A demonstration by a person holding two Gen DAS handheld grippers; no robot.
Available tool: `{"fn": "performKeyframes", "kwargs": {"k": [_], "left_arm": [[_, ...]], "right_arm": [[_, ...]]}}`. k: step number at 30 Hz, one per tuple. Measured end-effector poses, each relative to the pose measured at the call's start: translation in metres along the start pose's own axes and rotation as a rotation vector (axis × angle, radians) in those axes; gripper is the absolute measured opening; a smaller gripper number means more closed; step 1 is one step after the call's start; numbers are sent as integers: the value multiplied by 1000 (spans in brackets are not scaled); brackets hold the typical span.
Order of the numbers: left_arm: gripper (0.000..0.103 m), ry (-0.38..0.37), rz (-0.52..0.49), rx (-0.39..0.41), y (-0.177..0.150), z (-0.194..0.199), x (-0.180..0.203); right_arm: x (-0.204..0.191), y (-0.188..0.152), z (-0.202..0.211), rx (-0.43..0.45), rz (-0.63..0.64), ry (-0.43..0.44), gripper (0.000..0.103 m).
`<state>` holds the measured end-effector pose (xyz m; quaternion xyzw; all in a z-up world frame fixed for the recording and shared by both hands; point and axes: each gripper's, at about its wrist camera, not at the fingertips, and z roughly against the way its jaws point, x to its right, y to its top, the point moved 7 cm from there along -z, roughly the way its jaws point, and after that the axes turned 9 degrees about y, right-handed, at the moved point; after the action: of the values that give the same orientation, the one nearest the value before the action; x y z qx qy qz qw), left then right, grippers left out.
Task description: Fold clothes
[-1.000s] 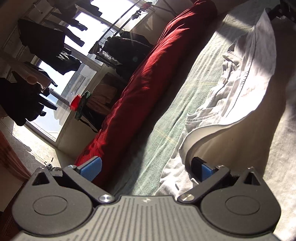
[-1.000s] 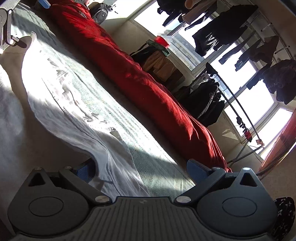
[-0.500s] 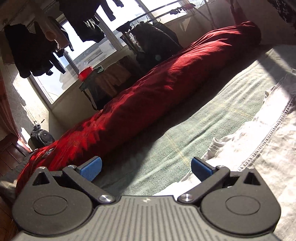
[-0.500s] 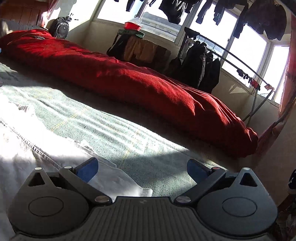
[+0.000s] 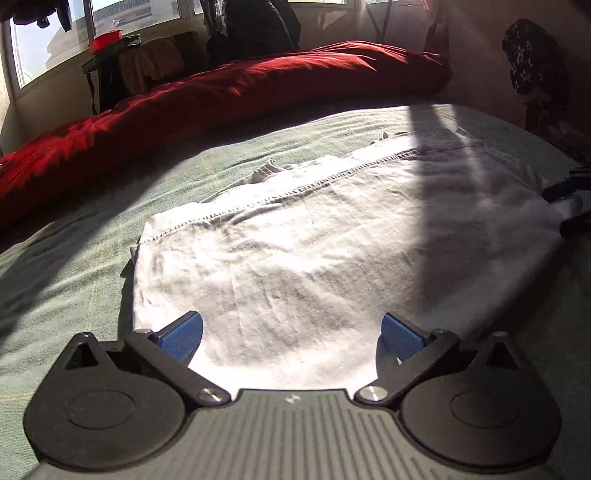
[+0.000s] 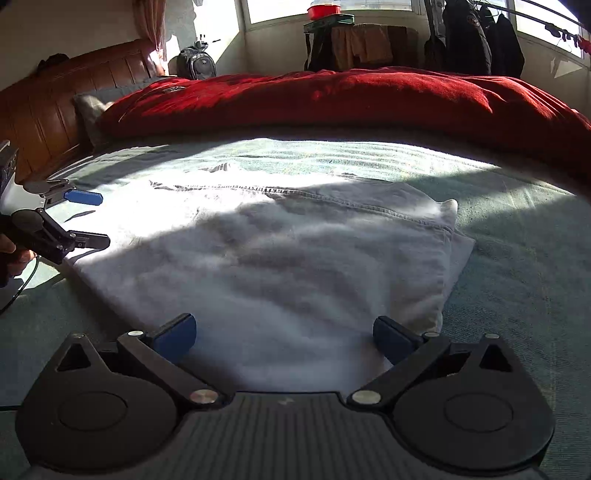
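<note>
Both hand-held grippers point(image 5: 291, 334) point(image 6: 284, 334) agape over seemingly folded shirt point(image 5: 332, 236).

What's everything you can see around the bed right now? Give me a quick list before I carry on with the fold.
white garment: one, white, lying folded flat on the green bedcover, stitched hem toward the red duvet
green bedcover: one, pale green, spread over the bed under the garment
red duvet: one, red, bunched along the far side of the bed
headboard: one, brown wood, far left in the right wrist view
backpack: one, dark, by the window
small table: one, green top, at the window, red container on it
dark coats: several, black, on a rack by the window
left gripper: black with blue pads, open, over the garment's near edge
right gripper: same, open, over the garment's near edge
</note>
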<state>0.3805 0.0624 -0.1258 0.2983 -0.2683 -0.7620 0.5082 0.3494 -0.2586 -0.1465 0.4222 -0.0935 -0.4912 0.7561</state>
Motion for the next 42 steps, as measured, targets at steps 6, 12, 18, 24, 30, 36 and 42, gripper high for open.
{"fn": "performKeyframes", "kwargs": {"k": [6,12,18,24,30,36,42], "left_arm": [[103,-15,22,-19,-13,20,-8],[103,-45,116,6,5,24,-9],[103,-39,104,-16,0,19,-2],[103,-22,121,-25,0,17,-3],[103,-22,107,-24,1,17,1],[103,-23,100,-30,1,14,5],[103,-22,93,-37,0,15,7]], "right_arm": [[-15,-25,29,6,-44,21,103],[32,3,56,169,-213,53,103],[65,0,47,237,-445,286,103],[75,-3,36,230,-499,291,103],[73,-8,49,306,-576,430,103],[93,-2,45,364,-680,487,103],[97,15,29,332,-714,574,103]]}}
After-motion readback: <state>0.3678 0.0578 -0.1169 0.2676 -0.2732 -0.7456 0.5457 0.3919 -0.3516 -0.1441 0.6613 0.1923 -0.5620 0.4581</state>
